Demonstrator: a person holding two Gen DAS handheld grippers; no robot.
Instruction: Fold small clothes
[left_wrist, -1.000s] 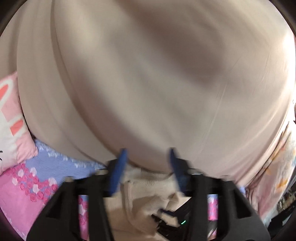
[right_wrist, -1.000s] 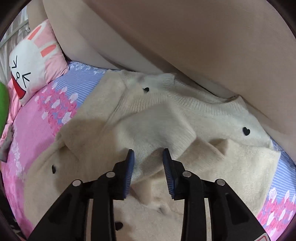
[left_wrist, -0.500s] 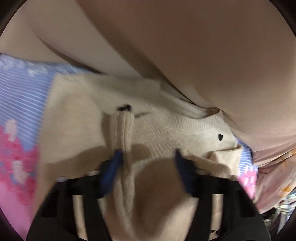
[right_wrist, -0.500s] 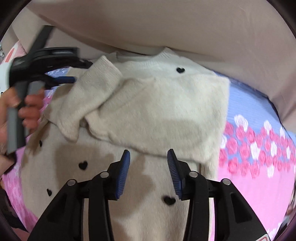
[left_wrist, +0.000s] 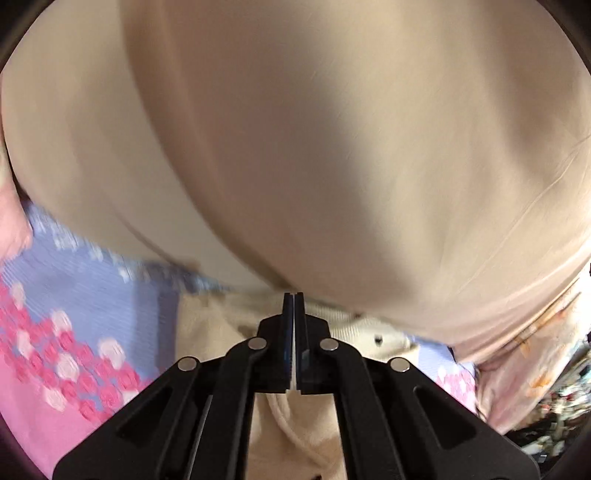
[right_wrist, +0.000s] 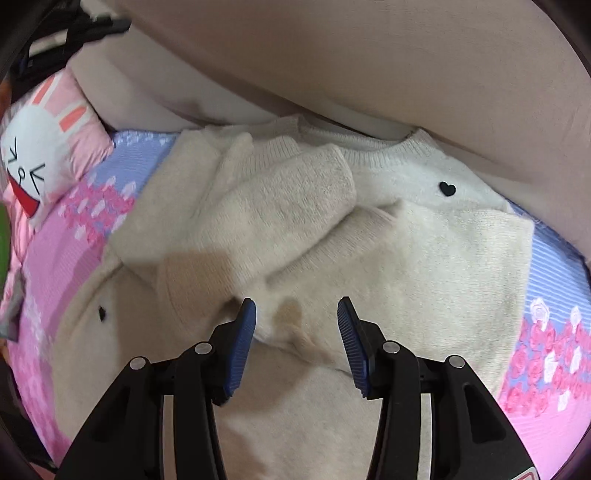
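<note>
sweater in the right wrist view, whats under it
The cream sweater lies on a pink and lilac floral bedspread, which shows at both sides. Its sleeves are folded over its front, hiding that part and the bedspread beneath.

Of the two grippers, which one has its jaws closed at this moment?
The left gripper: its jaws are pressed together with no gap, above the cream sweater. The right gripper has its jaws wide apart over the same sweater.
</note>
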